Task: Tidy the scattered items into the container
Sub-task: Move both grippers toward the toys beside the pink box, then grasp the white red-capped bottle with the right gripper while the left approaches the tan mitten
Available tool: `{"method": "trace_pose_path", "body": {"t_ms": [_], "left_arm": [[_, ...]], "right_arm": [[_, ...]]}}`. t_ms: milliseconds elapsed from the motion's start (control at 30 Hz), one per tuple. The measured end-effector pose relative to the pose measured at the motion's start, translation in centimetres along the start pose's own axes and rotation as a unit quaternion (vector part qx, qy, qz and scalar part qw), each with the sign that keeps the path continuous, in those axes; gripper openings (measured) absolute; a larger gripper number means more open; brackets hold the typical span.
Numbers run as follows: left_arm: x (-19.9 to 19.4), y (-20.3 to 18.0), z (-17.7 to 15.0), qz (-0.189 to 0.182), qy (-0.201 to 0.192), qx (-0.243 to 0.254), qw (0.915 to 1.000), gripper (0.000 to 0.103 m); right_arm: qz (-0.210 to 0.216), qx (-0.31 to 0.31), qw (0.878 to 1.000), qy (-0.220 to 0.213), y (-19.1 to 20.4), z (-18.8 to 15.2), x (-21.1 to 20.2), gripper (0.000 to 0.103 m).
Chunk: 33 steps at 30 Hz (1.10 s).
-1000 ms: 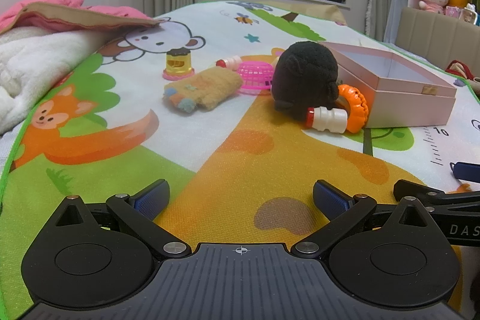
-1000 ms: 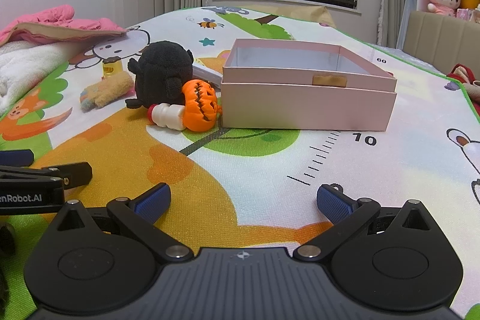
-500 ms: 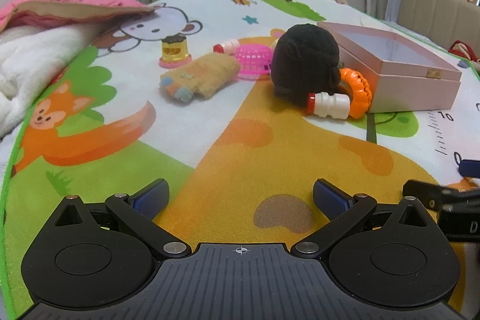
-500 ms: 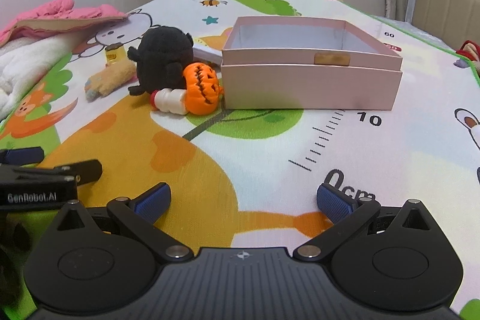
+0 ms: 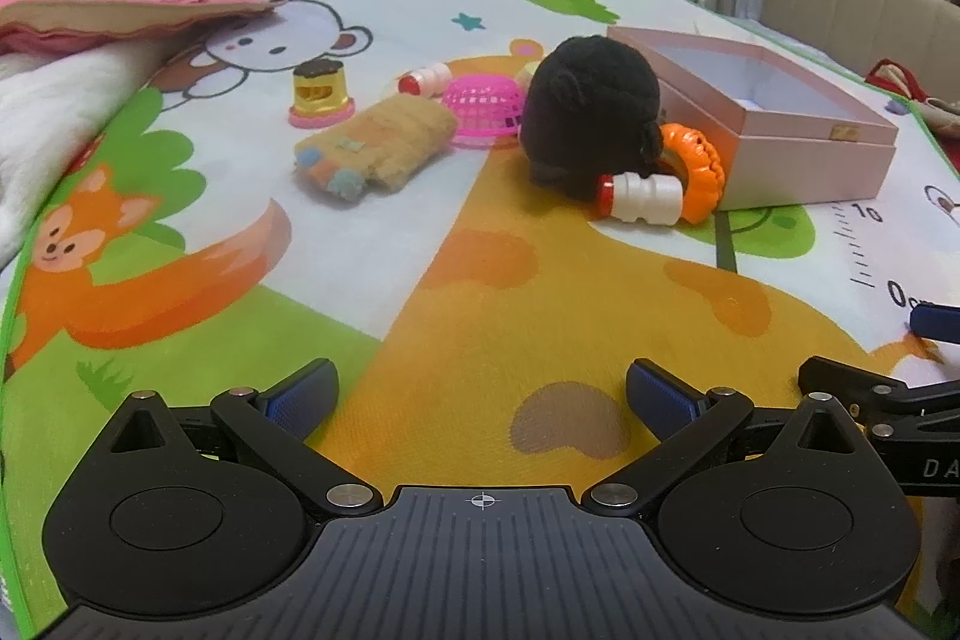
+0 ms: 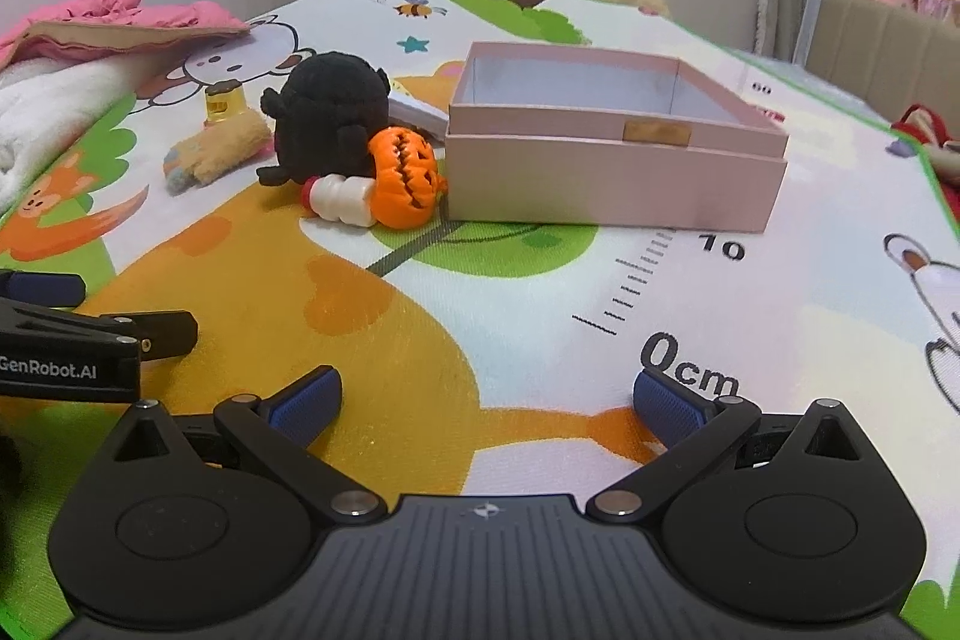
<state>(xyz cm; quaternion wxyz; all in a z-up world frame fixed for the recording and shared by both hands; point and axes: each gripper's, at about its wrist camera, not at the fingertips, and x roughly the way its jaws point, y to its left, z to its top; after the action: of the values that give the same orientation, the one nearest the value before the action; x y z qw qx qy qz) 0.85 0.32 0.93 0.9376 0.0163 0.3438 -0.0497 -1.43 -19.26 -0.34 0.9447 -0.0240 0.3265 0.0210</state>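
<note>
Left gripper (image 5: pixel 480 394) and right gripper (image 6: pixel 486 397) fingers spread wide, nothing held. Black plush (image 6: pixel 333 112), orange pumpkin (image 6: pixel 408 184) seen at 11 o'clock, touching pink box (image 6: pixel 612 184).

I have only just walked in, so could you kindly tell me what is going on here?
A person is tidying toys on a play mat into a pink box, which looks empty as far as its visible part shows. Both the left hand-held gripper and the right hand-held gripper are open and hold nothing. The black plush, orange pumpkin and white bottle lie clustered beside the box, untouched.
</note>
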Motion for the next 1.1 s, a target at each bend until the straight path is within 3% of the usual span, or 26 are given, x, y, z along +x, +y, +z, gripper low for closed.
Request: {"method": "trace_pose_path", "body": {"t_ms": [167, 267, 333, 400, 500, 700, 800, 833, 1100], "left_arm": [[-0.7, 1.7, 0.8, -0.006, -0.026, -0.005, 0.9996, 0.103], [-0.8, 3.4, 1.6, 0.001, -0.030, -0.028, 0.9991, 0.103], [-0.9, 4.4, 2.0, 0.003, -0.030, -0.041, 0.9987, 0.103], [-1.2, 5.1, 2.2, 0.011, -0.033, -0.043, 0.9985, 0.103], [-1.6, 6.1, 2.6, 0.028, -0.037, -0.048, 0.9978, 0.103], [-2.4, 7.2, 2.6, 0.047, -0.045, -0.052, 0.9965, 0.103], [-2.8, 7.2, 2.6, 0.039, -0.047, -0.051, 0.9968, 0.103], [-2.8, 7.1, 2.6, 0.034, -0.048, -0.051, 0.9970, 0.103], [-2.2, 5.9, 2.9, 0.011, -0.051, -0.029, 0.9982, 0.103]], "right_arm": [[-0.005, -0.048, 0.998, -0.040, 2.0, 1.5, -0.3, 0.100], [0.003, -0.081, 0.995, -0.057, 3.6, 3.1, 0.4, 0.082], [0.018, -0.095, 0.994, -0.057, 4.7, 4.1, 1.2, 0.062], [0.041, -0.103, 0.993, -0.048, 5.7, 5.0, 2.1, 0.052], [0.066, -0.102, 0.992, -0.037, 7.0, 6.1, 3.4, 0.050], [0.025, -0.101, 0.994, -0.024, 8.7, 7.6, 6.4, 0.053], [0.030, -0.089, 0.996, -0.002, 8.3, 7.6, 7.5, 0.052], [0.034, -0.083, 0.996, 0.000, 8.0, 7.5, 7.5, 0.044], [0.097, -0.088, 0.991, -0.009, 5.7, 5.6, 2.7, 0.044]]}}
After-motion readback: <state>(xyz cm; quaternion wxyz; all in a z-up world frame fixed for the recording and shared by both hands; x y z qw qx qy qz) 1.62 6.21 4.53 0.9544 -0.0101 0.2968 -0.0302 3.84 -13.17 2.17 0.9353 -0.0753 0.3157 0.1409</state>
